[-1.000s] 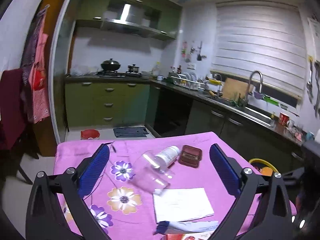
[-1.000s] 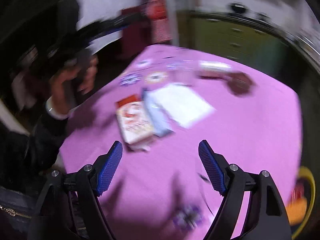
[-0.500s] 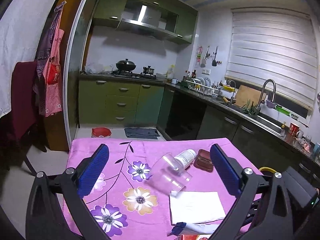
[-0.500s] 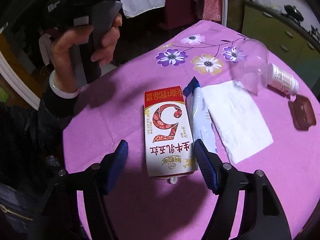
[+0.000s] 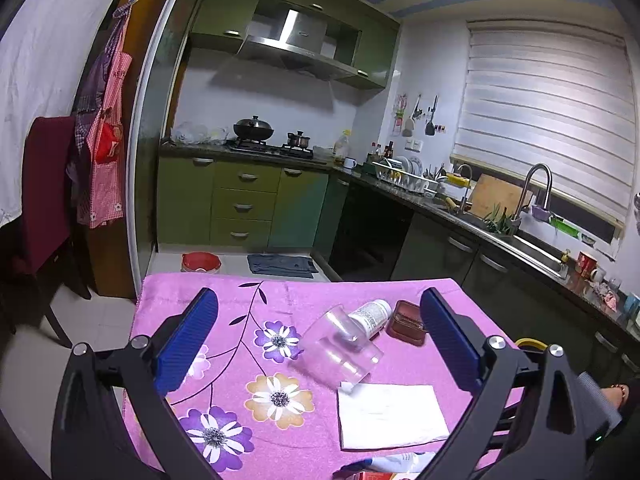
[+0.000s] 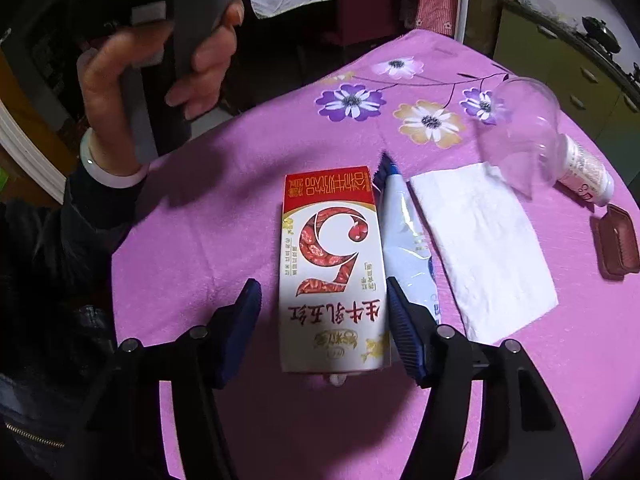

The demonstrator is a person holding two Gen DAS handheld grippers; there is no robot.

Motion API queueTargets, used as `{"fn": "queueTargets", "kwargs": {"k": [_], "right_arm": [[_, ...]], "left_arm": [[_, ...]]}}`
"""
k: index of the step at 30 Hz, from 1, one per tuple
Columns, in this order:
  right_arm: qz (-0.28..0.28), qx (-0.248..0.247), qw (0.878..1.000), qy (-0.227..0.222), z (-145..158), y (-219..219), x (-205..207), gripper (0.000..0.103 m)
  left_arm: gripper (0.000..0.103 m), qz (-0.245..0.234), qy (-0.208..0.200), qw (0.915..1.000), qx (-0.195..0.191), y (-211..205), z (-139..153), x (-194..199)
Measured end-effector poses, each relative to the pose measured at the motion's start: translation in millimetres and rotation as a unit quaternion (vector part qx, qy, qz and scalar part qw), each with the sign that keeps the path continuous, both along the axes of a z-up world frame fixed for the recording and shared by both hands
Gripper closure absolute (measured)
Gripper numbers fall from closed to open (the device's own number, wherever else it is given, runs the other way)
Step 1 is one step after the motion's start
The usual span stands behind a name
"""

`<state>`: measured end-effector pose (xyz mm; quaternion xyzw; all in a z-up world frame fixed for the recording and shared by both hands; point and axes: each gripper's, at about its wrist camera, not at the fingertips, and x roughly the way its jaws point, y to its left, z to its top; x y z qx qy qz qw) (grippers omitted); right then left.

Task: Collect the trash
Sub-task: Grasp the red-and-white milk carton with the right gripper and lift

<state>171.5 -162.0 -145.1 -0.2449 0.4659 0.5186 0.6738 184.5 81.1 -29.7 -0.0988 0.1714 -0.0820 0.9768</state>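
A red-and-white milk carton (image 6: 334, 264) lies flat on the pink flowered tablecloth (image 6: 224, 216). My right gripper (image 6: 322, 304) is open, its jaws on either side of the carton's near end, the right finger at the carton's edge. Beside the carton lie a blue-and-white wrapper (image 6: 404, 240), a white napkin (image 6: 484, 248), a clear plastic cup (image 6: 520, 132) on its side, a small white bottle (image 6: 584, 172) and a brown case (image 6: 616, 240). My left gripper (image 5: 318, 344) is open and empty, held above the table, with the cup (image 5: 340, 352), bottle (image 5: 370, 314) and napkin (image 5: 390, 410) ahead.
The person's hand (image 6: 160, 80) holds the left gripper's handle at the table's far left edge. Past the table are green kitchen cabinets (image 5: 244, 204), a sink counter (image 5: 500, 232), a red bowl (image 5: 200, 262) on the floor and a dark red chair (image 5: 44, 188).
My right gripper moved forward and down to the carton, so its jaws now flank the carton's near end. The left gripper rose slightly and tilted.
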Motion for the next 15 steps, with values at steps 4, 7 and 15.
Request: {"fn": "queueTargets", "kwargs": {"k": [4,7,15], "right_arm": [[-0.004,-0.006,1.0,0.0,-6,8,1,0.051],[-0.006,-0.001,1.0,-0.006,-6,6,-4,0.051],[-0.035,0.052,0.998,0.002,23,-33,-25,0.051]], "left_arm": [[0.007,0.0,0.002,1.0,0.001,-1,0,0],[0.007,-0.002,0.006,1.0,0.002,-1,-1,1],[0.007,-0.006,0.007,0.9999,0.01,-6,-3,2]]}}
